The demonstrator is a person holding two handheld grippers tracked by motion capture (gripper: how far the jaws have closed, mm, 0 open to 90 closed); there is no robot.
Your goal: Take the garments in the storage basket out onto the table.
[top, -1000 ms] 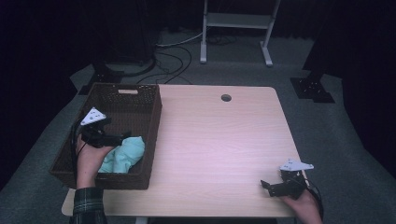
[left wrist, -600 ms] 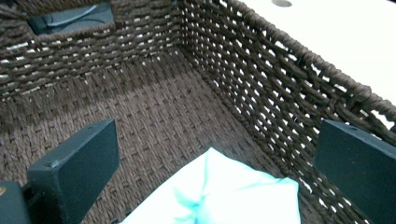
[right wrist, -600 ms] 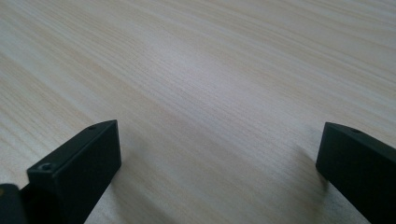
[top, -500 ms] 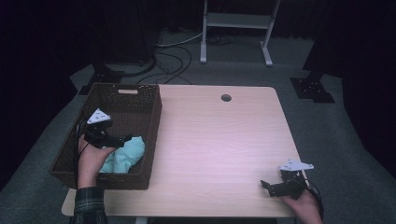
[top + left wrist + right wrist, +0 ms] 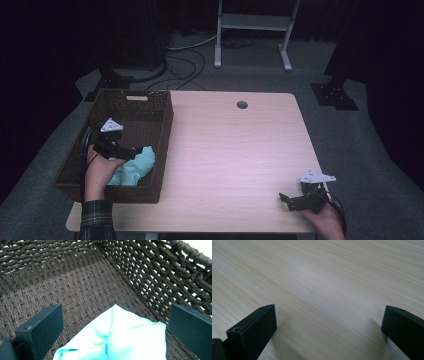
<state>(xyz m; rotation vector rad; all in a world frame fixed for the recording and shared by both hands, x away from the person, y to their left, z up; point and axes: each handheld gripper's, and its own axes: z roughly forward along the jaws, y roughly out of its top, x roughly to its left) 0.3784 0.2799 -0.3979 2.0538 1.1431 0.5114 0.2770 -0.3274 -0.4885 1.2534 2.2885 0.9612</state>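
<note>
A dark brown wicker basket (image 5: 162, 107) stands on the left part of the light wooden table (image 5: 235, 150). Inside it lies a crumpled light turquoise cloth (image 5: 140, 167) (image 5: 117, 340) near the front right corner. My left gripper (image 5: 132, 152) (image 5: 115, 337) hovers inside the basket just above the cloth, jaws wide open, the cloth lying between and below them. My right gripper (image 5: 286, 199) (image 5: 329, 332) rests low over the bare tabletop at the front right corner, open with nothing between its fingers.
The table has a small round cable hole (image 5: 242, 105) near its far edge. Beyond the table a white metal stand (image 5: 252, 22) and cables (image 5: 185, 57) sit on the grey carpet. The basket's woven walls (image 5: 160, 272) close in around the left gripper.
My left gripper has drifted slightly toward the front of the basket, over the cloth. The right gripper has stayed in place.
</note>
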